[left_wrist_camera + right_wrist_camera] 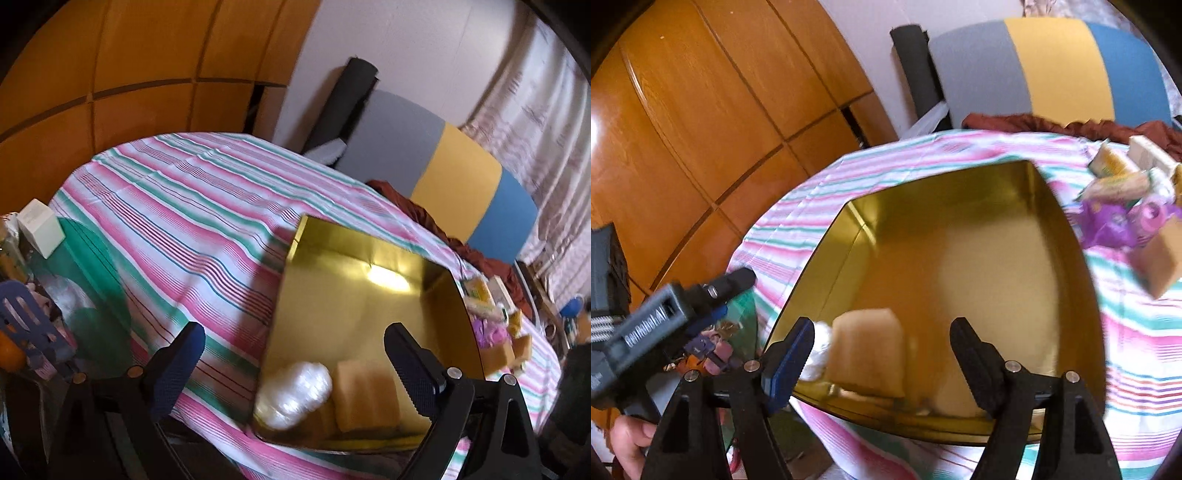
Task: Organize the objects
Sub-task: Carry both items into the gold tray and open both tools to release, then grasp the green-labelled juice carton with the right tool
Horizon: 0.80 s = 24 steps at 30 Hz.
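An open gold tin (332, 236) stands on the striped tablecloth (166, 206). In its near corner lie a tan block (365, 395) and a white crinkly packet (295, 391). My left gripper (293, 328) hangs open over that corner with nothing between its fingers. In the right wrist view the same tin (960, 192) fills the middle, with the tan block (868, 350) and the white packet (820, 354) at its near left. My right gripper (883, 321) is open above the block, pads clear of it.
A pile of purple and yellow packets (1115, 218) and a tan box (1160, 258) lies right of the tin. At the left edge are a white box (38, 227) and a purple slotted item (26, 321). A hand (628, 439) holds a grey handle (657, 317). A wooden wardrobe (701, 110) stands behind.
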### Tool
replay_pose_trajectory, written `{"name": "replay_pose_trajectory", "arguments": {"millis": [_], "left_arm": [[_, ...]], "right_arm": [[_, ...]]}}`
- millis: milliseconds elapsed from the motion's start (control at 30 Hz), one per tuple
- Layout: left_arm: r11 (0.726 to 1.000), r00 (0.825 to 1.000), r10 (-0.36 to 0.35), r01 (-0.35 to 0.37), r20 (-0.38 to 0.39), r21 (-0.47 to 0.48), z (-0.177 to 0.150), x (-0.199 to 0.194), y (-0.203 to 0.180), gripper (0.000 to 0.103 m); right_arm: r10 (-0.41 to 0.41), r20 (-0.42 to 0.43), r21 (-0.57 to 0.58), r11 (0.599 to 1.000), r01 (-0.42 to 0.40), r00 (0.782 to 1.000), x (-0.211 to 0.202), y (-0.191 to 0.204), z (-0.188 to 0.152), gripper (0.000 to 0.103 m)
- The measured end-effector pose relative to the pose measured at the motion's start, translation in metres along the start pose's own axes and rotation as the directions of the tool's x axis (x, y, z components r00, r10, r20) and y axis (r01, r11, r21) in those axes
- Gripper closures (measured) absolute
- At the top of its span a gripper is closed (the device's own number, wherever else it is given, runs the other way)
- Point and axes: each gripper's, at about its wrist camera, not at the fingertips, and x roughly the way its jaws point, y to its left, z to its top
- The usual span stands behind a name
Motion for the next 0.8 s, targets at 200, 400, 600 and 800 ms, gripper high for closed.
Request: {"name": "replay_pose_trajectory", "arguments": {"millis": [200,400,600,800], "left_arm": [[0.995,0.998,-0.038,0.043,-0.058,0.085,-0.018,0.008,-0.033,0.003],[0.978,0.990,-0.103,0.118,-0.095,0.174,-0.031,0.006,-0.073,0.001],[0.931,0.976,-0.158,0.197,-0.148,0.306,-0.050,0.003,-0.126,0.000],[0.877,0.963,-0.196,0.258,-0.187,0.406,-0.069,-0.002,-0.173,0.000]], "right_arm": [[-0.079,0.072,0.053,0.996,0.076,0.994,-0.029,-0.032,0.006,0.026],[-0.181,0.103,0.156,0.974,0.163,0.978,-0.053,-0.079,0.008,0.026],[-0.267,0.095,0.245,0.940,0.237,0.959,-0.075,-0.131,-0.006,0.026],[-0.372,0.077,0.299,0.894,0.334,0.925,-0.100,-0.186,-0.023,0.026]]}}
